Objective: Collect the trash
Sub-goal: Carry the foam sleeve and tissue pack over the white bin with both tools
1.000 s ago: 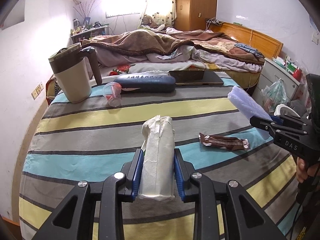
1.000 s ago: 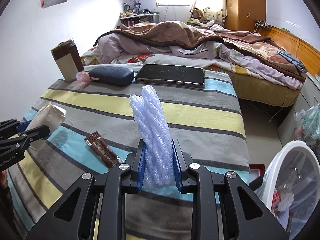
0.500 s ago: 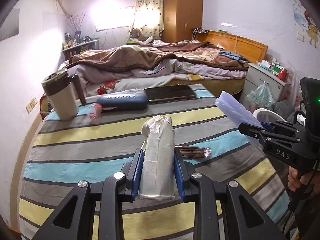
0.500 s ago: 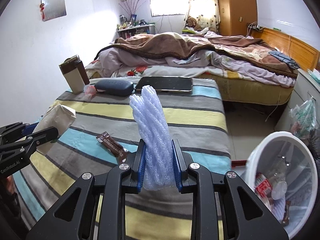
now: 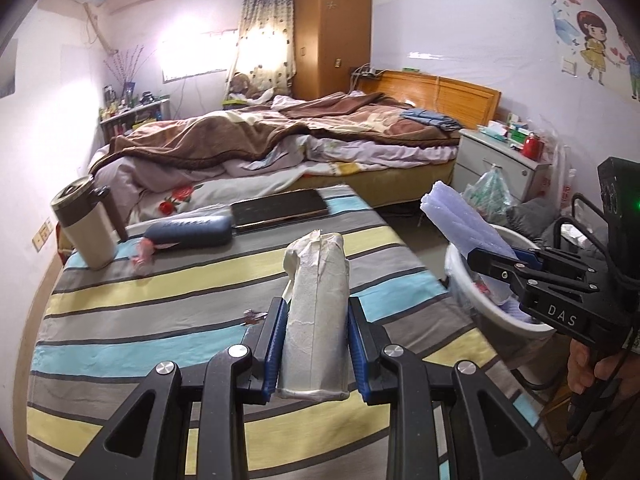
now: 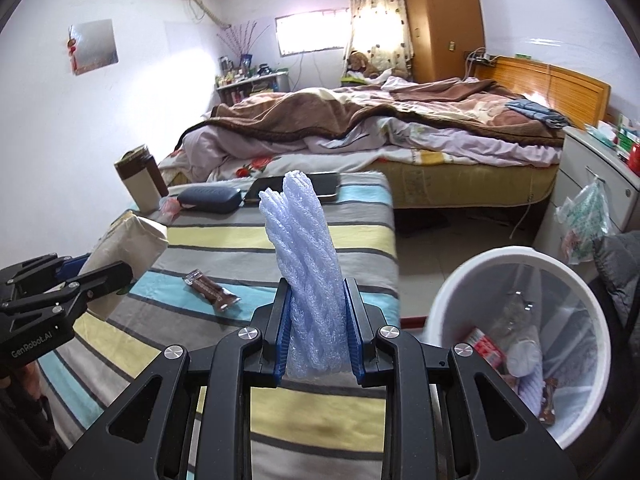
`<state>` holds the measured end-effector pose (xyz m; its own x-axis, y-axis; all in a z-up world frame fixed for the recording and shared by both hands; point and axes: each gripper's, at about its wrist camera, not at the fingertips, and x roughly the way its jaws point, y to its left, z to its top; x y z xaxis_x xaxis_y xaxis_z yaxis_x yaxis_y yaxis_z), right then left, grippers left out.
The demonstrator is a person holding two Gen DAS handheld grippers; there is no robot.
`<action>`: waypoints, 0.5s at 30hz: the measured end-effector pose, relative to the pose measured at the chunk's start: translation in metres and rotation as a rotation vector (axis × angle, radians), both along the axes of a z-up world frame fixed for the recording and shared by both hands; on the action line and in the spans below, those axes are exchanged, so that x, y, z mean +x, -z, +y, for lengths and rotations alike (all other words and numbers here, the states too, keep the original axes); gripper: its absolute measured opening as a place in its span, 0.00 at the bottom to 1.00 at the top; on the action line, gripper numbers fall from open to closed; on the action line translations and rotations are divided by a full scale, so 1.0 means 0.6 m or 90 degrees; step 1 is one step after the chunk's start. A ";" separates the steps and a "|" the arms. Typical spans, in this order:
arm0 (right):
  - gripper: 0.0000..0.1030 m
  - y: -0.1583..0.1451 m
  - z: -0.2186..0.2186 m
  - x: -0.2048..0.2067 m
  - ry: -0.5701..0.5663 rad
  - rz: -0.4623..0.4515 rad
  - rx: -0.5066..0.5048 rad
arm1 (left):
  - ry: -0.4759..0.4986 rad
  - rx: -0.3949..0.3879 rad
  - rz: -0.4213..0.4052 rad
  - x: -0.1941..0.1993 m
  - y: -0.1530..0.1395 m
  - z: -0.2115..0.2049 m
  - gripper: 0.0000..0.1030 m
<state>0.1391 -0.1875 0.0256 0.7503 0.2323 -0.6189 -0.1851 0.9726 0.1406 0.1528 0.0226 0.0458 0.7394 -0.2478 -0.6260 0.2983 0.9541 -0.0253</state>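
Note:
My left gripper (image 5: pixel 316 344) is shut on a crumpled beige paper bag (image 5: pixel 316 304), held above the striped table (image 5: pixel 160 304). My right gripper (image 6: pixel 314 334) is shut on a twisted roll of pale blue foam wrap (image 6: pixel 304 256). In the left wrist view the right gripper (image 5: pixel 492 256) with the foam wrap (image 5: pixel 460 220) hangs over the white trash bin (image 5: pixel 480 312). That bin (image 6: pixel 452 292), lined with clear plastic and holding several bits of rubbish, stands on the floor to the right of the table. A brown snack wrapper (image 6: pixel 210 290) lies on the striped cloth.
At the table's far end stand a beige mug with a brown handle (image 5: pixel 82 228), a small pink plastic cup (image 5: pixel 144 250), a dark blue case (image 5: pixel 192 230) and a black tablet (image 5: pixel 280 210). A bed (image 6: pixel 360 128) lies beyond. A white nightstand (image 5: pixel 500 168) with a hanging bag is at the right.
Both grippers have risen and swung right with their loads. The bin, at first only at the picture's edge, now shows wide open at the right of the right wrist view.

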 end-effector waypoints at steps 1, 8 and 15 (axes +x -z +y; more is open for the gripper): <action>0.26 -0.003 -0.008 -0.004 0.008 -0.003 -0.001 | 0.006 0.000 -0.001 0.000 -0.001 -0.007 0.29; 0.26 -0.008 -0.062 -0.025 0.060 -0.008 -0.005 | 0.055 0.000 -0.005 -0.006 -0.009 -0.080 0.29; 0.26 0.001 -0.117 -0.041 0.107 0.000 0.000 | 0.097 0.001 -0.001 -0.007 -0.004 -0.155 0.29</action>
<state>0.1144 -0.2576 0.0248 0.7786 0.1026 -0.6191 -0.0192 0.9900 0.1400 0.1486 -0.0703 0.0480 0.6946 -0.3566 -0.6248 0.4395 0.8979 -0.0238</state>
